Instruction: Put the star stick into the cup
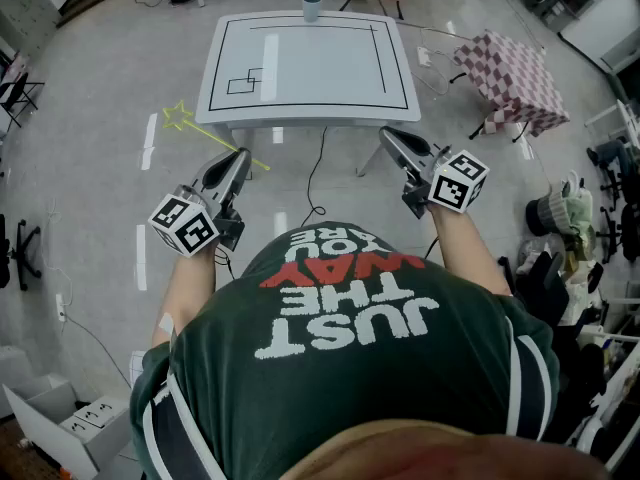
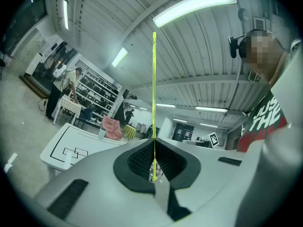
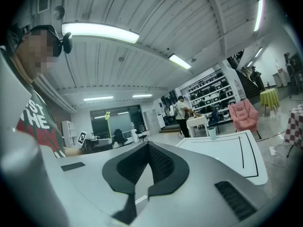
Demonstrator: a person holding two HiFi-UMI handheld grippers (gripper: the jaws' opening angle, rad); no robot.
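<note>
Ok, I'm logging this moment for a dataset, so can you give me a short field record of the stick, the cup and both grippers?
star stick: yellow, gripped near its plain end, star end pointing away from the person
left gripper: shut on the star stick
right gripper: shut, nothing between its jaws
cup: upright at the far edge of the table, apart from both grippers
task state: star stick not yet in the cup

Small pale cup [image 1: 312, 8] stands at the middle of the far edge of the white rectangular table [image 1: 320, 68]. Before the table's near corners are the left gripper [image 1: 243, 154] and right gripper [image 1: 386, 132]. The thin yellow star stick [image 1: 215, 137], clamped in the left gripper's jaws, reaches leftward over the floor. The checked-cloth table [image 1: 510, 68] stands to the right.
</note>
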